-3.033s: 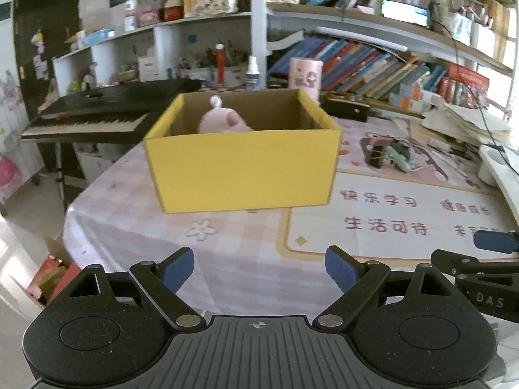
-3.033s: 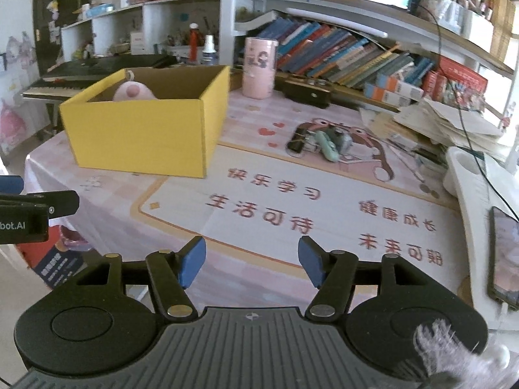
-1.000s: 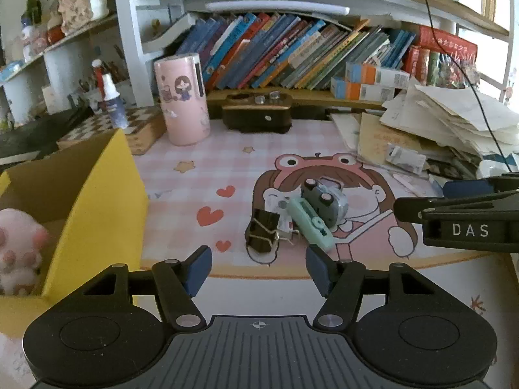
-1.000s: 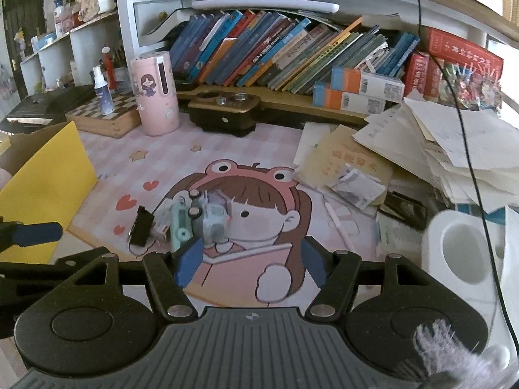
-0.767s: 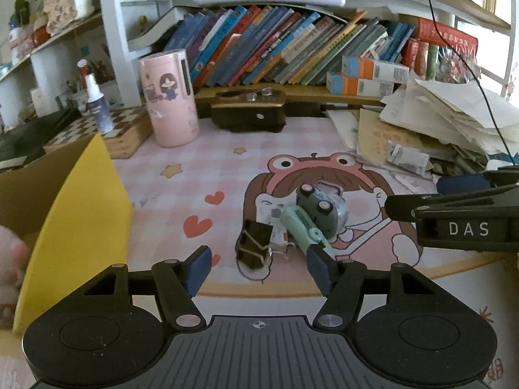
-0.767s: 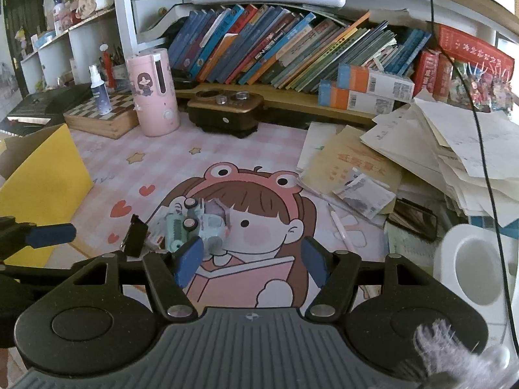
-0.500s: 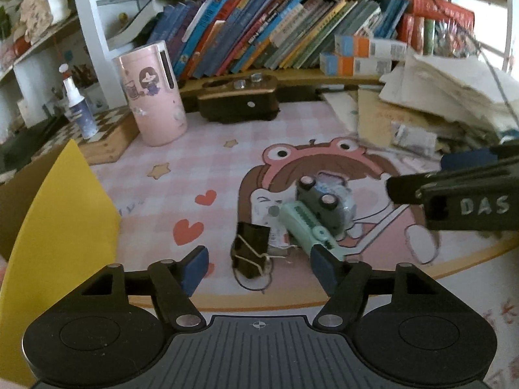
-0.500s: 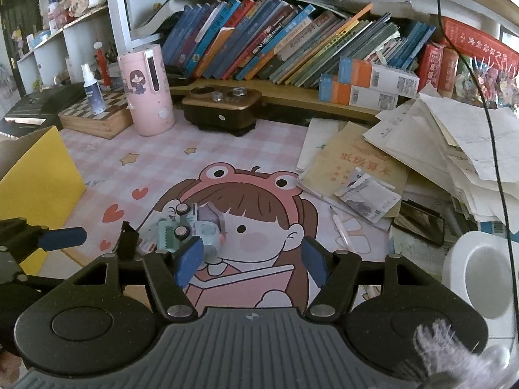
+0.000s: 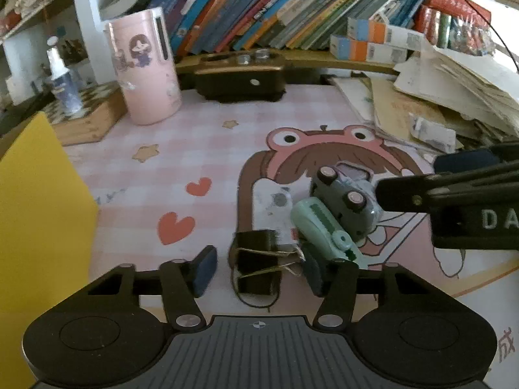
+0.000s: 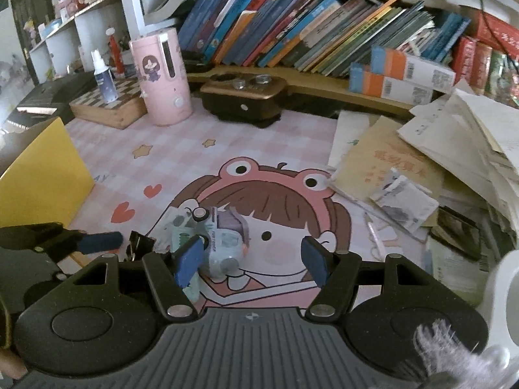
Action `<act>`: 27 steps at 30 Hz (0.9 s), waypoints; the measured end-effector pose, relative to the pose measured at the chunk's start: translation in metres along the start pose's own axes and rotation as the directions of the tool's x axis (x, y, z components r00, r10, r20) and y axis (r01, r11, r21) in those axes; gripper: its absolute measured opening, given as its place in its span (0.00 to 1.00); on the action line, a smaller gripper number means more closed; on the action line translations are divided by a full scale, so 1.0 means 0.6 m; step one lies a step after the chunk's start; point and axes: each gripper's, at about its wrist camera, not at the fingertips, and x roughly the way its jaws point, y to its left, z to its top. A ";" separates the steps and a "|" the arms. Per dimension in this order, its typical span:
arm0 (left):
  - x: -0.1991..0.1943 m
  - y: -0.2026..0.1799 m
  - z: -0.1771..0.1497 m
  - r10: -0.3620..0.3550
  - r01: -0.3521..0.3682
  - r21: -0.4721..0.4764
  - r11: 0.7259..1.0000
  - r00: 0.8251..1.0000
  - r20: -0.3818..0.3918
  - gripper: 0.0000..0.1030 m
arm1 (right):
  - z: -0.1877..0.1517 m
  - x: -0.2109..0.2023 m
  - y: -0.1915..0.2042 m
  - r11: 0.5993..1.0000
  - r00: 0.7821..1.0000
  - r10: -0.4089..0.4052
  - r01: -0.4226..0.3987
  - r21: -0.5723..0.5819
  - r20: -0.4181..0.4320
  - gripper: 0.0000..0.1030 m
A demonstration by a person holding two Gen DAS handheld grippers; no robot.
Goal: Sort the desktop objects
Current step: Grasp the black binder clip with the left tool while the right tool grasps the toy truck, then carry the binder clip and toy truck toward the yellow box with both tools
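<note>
A black binder clip (image 9: 254,261) lies on the pink cartoon mat, right between the open fingers of my left gripper (image 9: 259,270). Beside it lie a mint green stapler (image 9: 324,227) and a grey-blue toy car (image 9: 345,196). In the right wrist view the toy car (image 10: 223,236) sits just inside the left finger of my open right gripper (image 10: 249,261), with the binder clip (image 10: 141,244) further left. The yellow cardboard box (image 9: 35,214) stands at the left, also seen in the right wrist view (image 10: 39,178). Both grippers are empty.
A pink cylinder holder (image 9: 144,68), a dark brown box (image 9: 240,74) and a wooden chessboard box (image 9: 84,113) with a spray bottle (image 9: 63,79) stand at the back. Stacked papers (image 10: 454,155) crowd the right. Books fill the shelf (image 10: 292,32). A white cup (image 10: 506,288) is at far right.
Both grippers have moved forward and down toward the cluster of small objects. The binder clip now lies between my left fingers; the toy car is by my right gripper's left finger.
</note>
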 end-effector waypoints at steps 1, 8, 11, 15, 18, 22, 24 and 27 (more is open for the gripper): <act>0.000 0.002 0.000 -0.014 0.014 -0.006 1.000 1.000 0.002 0.42 | 0.001 0.003 0.001 1.000 1.000 0.004 -0.004 -0.005 -0.003 0.63; -0.018 0.017 0.000 -0.020 0.020 -0.036 0.999 1.000 0.007 0.24 | 0.014 0.029 0.003 0.999 0.999 0.039 -0.039 -0.015 -0.015 0.67; -0.032 0.029 -0.007 0.007 -0.007 -0.055 0.998 1.000 -0.002 0.24 | 0.019 0.043 0.005 0.998 0.998 0.055 -0.056 -0.014 -0.025 0.67; -0.060 0.048 -0.016 0.016 -0.015 -0.115 0.993 1.000 0.004 0.24 | 0.021 0.067 0.008 0.998 0.997 0.060 -0.061 -0.022 -0.046 0.67; -0.077 0.054 -0.018 0.017 -0.015 -0.135 0.991 1.000 0.014 0.24 | 0.018 0.086 0.005 0.998 0.995 0.067 -0.068 -0.001 -0.074 0.64; -0.095 0.057 -0.018 0.019 -0.014 -0.152 0.988 0.999 0.030 0.24 | 0.015 0.093 -0.008 0.988 0.989 0.125 -0.117 0.096 -0.084 0.42; -0.105 0.057 -0.016 0.016 -0.009 -0.162 0.987 0.999 0.040 0.24 | 0.013 0.086 -0.007 0.990 0.991 0.109 -0.101 0.102 -0.080 0.42; -0.120 0.057 -0.013 0.011 0.000 -0.175 0.984 0.998 0.063 0.24 | 0.006 0.066 -0.006 0.992 0.994 0.099 -0.094 0.083 -0.052 0.42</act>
